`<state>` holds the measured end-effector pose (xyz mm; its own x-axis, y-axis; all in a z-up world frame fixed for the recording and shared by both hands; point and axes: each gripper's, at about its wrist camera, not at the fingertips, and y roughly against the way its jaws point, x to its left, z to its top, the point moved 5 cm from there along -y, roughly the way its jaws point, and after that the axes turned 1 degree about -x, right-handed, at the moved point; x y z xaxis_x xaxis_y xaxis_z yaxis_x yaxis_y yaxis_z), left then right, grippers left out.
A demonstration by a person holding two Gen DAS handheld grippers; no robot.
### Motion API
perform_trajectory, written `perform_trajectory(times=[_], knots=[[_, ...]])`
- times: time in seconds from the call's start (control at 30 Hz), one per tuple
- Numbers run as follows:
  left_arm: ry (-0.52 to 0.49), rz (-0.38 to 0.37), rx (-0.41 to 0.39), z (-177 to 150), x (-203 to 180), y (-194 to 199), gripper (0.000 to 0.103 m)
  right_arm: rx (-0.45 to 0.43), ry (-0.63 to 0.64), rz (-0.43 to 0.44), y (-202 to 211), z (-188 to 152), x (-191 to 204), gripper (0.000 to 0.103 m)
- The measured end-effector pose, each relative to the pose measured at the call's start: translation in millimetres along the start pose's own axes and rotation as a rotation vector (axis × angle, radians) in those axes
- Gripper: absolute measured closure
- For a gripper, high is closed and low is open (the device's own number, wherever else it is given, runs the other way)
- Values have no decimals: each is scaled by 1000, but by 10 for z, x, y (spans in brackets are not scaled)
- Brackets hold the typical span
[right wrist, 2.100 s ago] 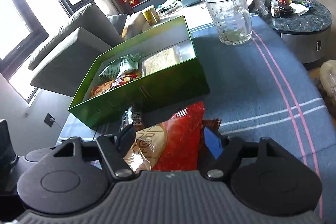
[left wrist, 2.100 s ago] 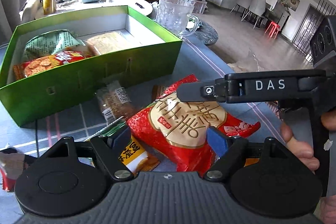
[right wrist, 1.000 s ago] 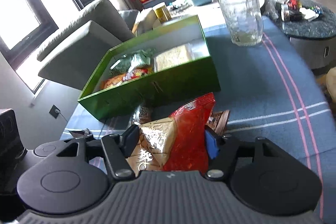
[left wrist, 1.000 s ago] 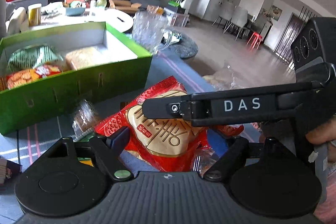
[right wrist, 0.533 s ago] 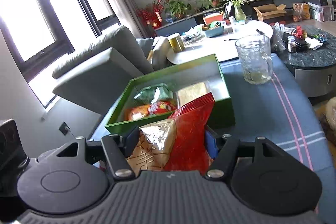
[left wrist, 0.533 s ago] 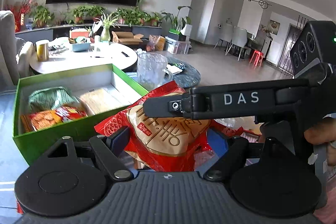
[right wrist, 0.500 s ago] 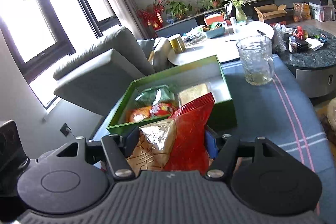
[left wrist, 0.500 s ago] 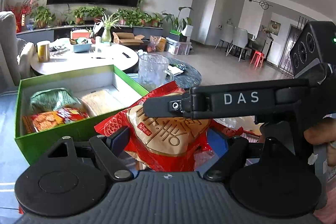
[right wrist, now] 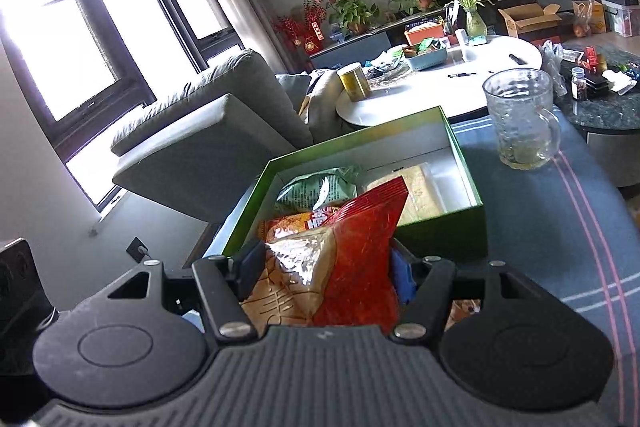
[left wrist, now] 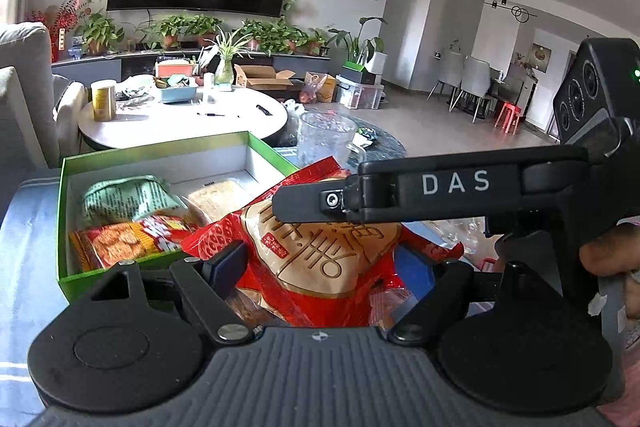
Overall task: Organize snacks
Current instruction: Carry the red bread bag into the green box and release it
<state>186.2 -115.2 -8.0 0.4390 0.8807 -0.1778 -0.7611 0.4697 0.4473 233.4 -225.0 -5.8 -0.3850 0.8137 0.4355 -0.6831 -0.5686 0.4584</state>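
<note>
Three packets [left wrist: 128, 223] already inside the green box [right wrist: 440, 227], a fourth, the red bag [right wrist: 360, 251], clamped between both grippers — left gripper [left wrist: 320, 267], right gripper [right wrist: 326, 271] — above the box's near wall, not yet dropped in.

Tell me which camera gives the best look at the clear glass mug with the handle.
The right wrist view: the clear glass mug stands whole and unblocked on the blue striped cloth, handle facing right. In the left wrist view only the mug's upper part shows, behind the red snack bag.
</note>
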Motion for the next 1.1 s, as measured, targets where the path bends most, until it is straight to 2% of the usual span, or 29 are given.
perform_trajectory(times=[0.43,0.7,1.1], knots=[[-25,41,-43,434,336,-293,25,-40,-4,29,-298,380,1,36],[-35,54,-44,803,624,-752,25,-54,12,58,-660,784,-163,36],[-27,60,20,791,916,-1286,25,-16,-19,34,-1124,836,-451,36]])
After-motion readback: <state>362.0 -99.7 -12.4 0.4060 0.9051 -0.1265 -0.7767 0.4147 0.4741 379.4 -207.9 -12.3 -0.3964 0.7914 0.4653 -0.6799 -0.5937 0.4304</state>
